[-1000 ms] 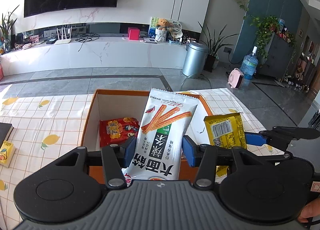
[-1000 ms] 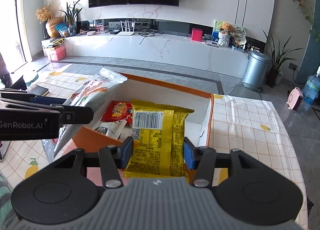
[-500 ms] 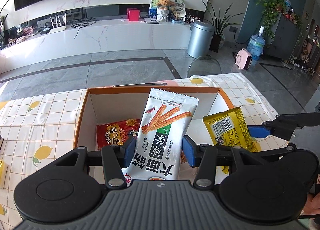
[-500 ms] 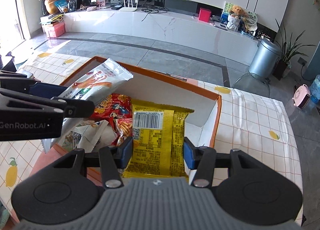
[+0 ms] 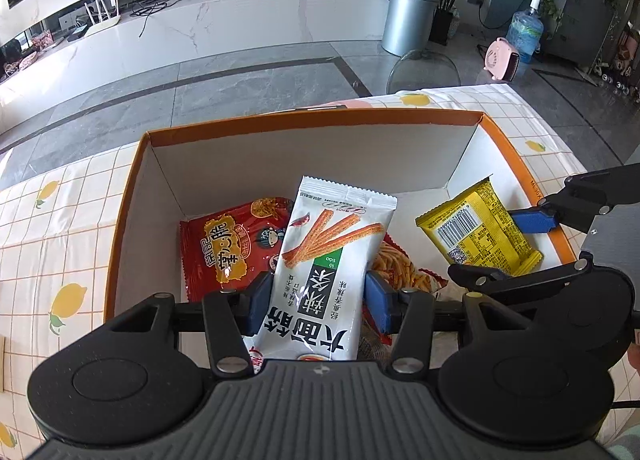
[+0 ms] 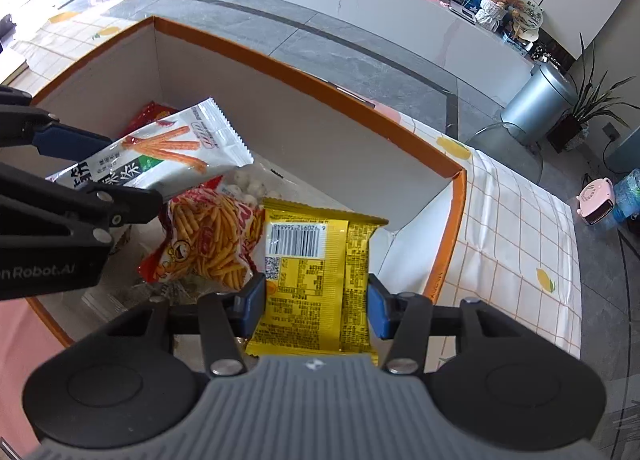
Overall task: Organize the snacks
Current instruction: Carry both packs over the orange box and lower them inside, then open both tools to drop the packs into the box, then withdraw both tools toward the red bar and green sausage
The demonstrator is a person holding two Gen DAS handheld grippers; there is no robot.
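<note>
Your left claw (image 5: 316, 302) is clenched on a white snack bag (image 5: 326, 260), its blue pads pressing the bag's two sides. The bag tilts up over the open box (image 5: 320, 118), above a red snack packet (image 5: 232, 248) lying on the box floor toward its left wall. Your right claw (image 6: 316, 300) is clamped on a yellow snack packet (image 6: 316, 272), barcode side up, held over the box near its right wall. Beneath and between the two held packs lies an orange-and-red bag of crunchy sticks (image 6: 208, 240), with a clear bag of pale round pieces (image 6: 250, 184) just behind it. The box stands on your desk (image 5: 60, 228), which is covered by a checked cloth with lemon prints.
</note>
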